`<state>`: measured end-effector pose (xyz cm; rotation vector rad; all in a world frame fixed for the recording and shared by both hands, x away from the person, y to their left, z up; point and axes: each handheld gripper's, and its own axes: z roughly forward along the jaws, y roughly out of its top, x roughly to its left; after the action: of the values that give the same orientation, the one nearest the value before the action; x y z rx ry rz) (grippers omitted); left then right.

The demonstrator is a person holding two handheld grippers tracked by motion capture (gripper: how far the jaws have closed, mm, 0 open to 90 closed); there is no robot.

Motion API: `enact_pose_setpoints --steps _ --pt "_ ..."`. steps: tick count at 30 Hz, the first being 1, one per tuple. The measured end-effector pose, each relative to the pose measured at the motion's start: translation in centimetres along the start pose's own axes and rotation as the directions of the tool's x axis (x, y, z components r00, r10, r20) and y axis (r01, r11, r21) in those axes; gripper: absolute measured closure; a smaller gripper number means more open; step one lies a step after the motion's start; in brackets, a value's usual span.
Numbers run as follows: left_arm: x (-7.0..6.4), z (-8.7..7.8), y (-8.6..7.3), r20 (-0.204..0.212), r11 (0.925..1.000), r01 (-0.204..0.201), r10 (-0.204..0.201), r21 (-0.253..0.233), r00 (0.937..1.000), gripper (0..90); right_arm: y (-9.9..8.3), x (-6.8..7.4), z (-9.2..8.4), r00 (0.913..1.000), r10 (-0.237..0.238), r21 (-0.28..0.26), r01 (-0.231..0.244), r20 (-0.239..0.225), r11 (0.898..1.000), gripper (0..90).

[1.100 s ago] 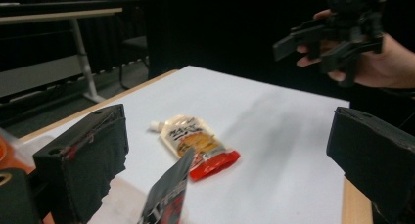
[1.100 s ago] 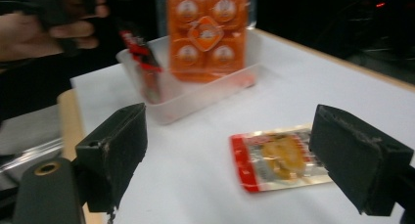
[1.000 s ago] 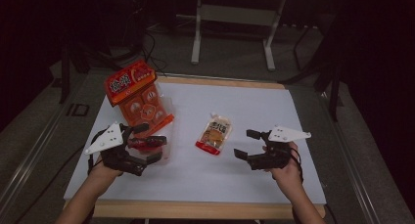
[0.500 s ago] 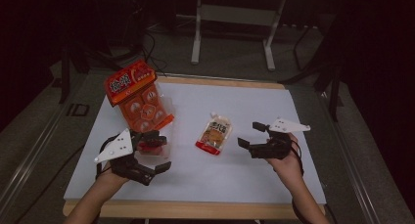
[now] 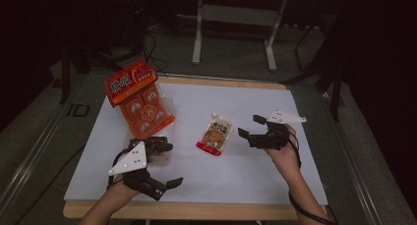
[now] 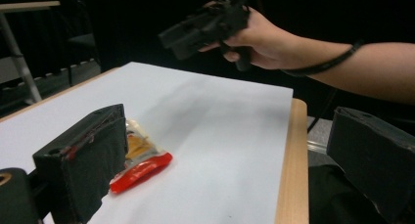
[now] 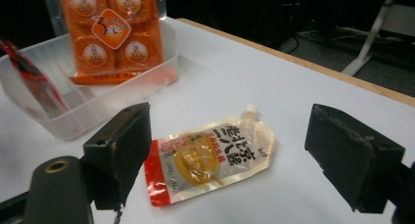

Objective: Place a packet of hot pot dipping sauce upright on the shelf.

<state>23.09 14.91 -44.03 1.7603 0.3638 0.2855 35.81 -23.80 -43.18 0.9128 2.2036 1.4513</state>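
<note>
Both grippers are wide open: the left gripper [image 5: 164, 166] has drawn back toward the table edge, while the right gripper [image 5: 249, 126] now approaches the sauce pouch [image 5: 216, 134] lying mid-table, probably to grasp it.

Two hand-held grippers, both matte black and boxy. Left gripper [image 5: 156, 172] topped by a pale grey three-cornered plate dotted with small dark marks (screws or holes, too small to tell). Right gripper [image 5: 250, 126] topped by a similar grey plate. Seen close in the gripper views: thick, blocky black jaws faced with dark padding, scuffed at the edges, a round brass-coloured ring set into one jaw base. Thin black cable looped around the right wrist. Forearms bare, no sleeves.
</note>
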Motion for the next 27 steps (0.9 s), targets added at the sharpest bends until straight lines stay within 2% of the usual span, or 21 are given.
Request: enact_pose_setpoints --steps 8,14,17,20,23,25,27 --pt "-0.9 0.8 -0.8 0.029 1.0000 0.004 -0.004 0.007 0.9996 2.3 -0.1 -1.0 1.5 0.9997 0.002 0.008 -0.002 0.025 1.000 17.3" --pt "-1.7 1.6 -1.4 0.048 0.9997 -0.003 0.002 0.025 0.9989 2.2 -0.7 -1.8 2.7 0.9993 0.006 0.019 -0.007 0.037 1.000 23.9" --pt "-1.9 1.8 -1.6 0.057 0.9995 0.001 -0.003 0.031 0.9984 2.2 -1.0 -2.2 3.4 0.9991 0.008 0.037 -0.009 0.042 0.999 25.7" --pt "-2.2 2.0 -2.0 0.058 0.9995 0.005 -0.007 0.032 0.9983 2.2 -1.2 -2.7 4.3 0.9988 0.037 0.066 -0.039 0.033 0.997 25.7" --pt "-2.3 2.0 -2.2 0.064 0.9993 0.008 -0.010 0.036 0.9979 2.2 -1.3 -2.9 5.2 0.9978 0.051 0.102 -0.055 0.043 0.993 27.4" --pt "-2.3 1.9 -2.4 0.064 0.9994 0.013 -0.015 0.031 0.9978 2.2 -1.4 -2.9 5.7 0.9971 0.036 0.132 -0.045 0.067 0.990 30.5" --pt "-2.4 1.9 -2.6 0.062 0.9994 0.020 -0.021 0.027 0.9978 2.2 -1.5 -2.9 6.3 0.9973 0.051 0.132 -0.058 0.053 0.989 30.7"
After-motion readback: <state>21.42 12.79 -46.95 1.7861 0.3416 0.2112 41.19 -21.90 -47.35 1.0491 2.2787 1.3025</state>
